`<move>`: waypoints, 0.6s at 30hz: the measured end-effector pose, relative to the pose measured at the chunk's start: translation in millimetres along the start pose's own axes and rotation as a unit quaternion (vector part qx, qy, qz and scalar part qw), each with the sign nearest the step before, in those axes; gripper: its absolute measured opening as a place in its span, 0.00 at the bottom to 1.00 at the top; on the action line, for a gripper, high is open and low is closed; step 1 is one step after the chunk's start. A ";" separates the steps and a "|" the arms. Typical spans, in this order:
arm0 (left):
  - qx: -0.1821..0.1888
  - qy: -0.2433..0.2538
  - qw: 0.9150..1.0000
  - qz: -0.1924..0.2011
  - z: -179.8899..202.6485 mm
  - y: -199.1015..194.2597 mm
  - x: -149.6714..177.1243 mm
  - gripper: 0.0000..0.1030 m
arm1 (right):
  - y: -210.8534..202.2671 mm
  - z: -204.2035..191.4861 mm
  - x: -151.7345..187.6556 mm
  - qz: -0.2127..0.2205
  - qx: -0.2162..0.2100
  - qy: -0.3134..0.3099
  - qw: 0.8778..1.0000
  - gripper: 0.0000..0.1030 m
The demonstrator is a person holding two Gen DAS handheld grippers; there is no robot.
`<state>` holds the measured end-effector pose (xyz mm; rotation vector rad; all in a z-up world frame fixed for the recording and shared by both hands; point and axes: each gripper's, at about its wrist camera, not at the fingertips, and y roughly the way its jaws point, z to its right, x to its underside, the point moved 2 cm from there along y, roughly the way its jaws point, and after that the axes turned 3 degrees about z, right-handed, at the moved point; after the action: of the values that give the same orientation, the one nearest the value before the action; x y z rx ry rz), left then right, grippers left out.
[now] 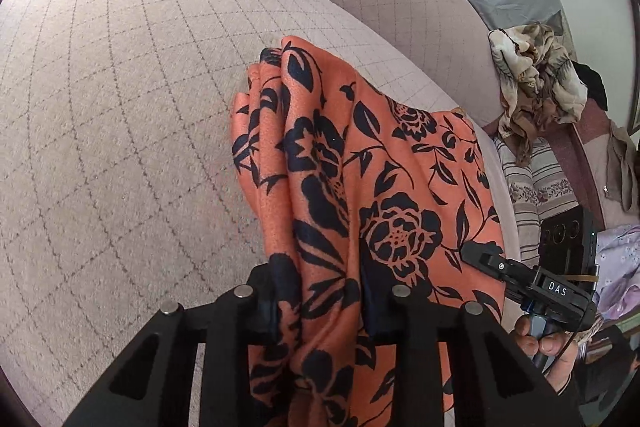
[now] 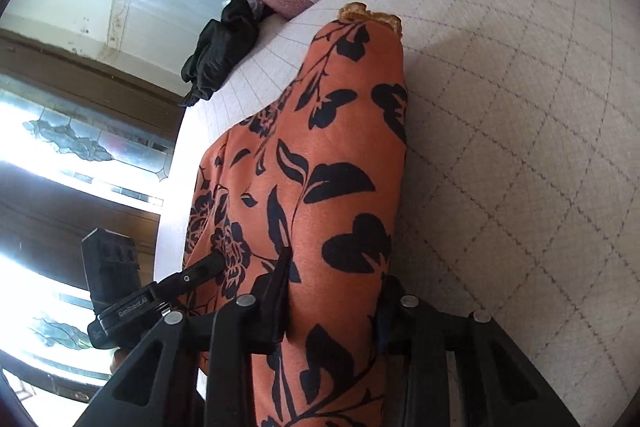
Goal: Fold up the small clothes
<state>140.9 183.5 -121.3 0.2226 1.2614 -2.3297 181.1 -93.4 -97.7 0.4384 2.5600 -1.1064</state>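
Between the fingers of the left gripper (image 1: 320, 303) a bunched fold of the orange floral cloth (image 1: 360, 187) is pinched tight; the right gripper (image 2: 332, 303) is clamped on the same cloth (image 2: 320, 167), which hangs from both tools over the pale checked sofa (image 1: 120, 107). Only the left view shows the person's hand (image 1: 548, 347) on the other tool, and farther off a crumpled beige garment (image 1: 536, 83). A black garment (image 2: 220, 51) lies beyond in both views, and only the right view shows a window (image 2: 60, 155).
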 end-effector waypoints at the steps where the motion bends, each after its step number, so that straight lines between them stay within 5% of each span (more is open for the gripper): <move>1: 0.006 -0.001 1.000 0.003 4.1 -4.5 -0.2 0.29 | -4.3 -5.3 -0.1 0.002 -0.001 -0.007 1.000 0.31; 10: 0.038 0.051 0.997 0.051 84.9 -40.0 -16.9 0.29 | -76.9 -23.2 -22.4 0.054 -0.016 -0.055 0.997 0.30; 18: 0.026 0.064 0.997 0.015 102.3 17.0 -19.7 0.30 | -90.4 26.2 -40.2 0.065 -0.004 -0.026 0.998 0.31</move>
<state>174.7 98.0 -69.4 0.4117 1.2496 -2.3551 185.8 -178.0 -40.3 0.5579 2.4510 -1.0477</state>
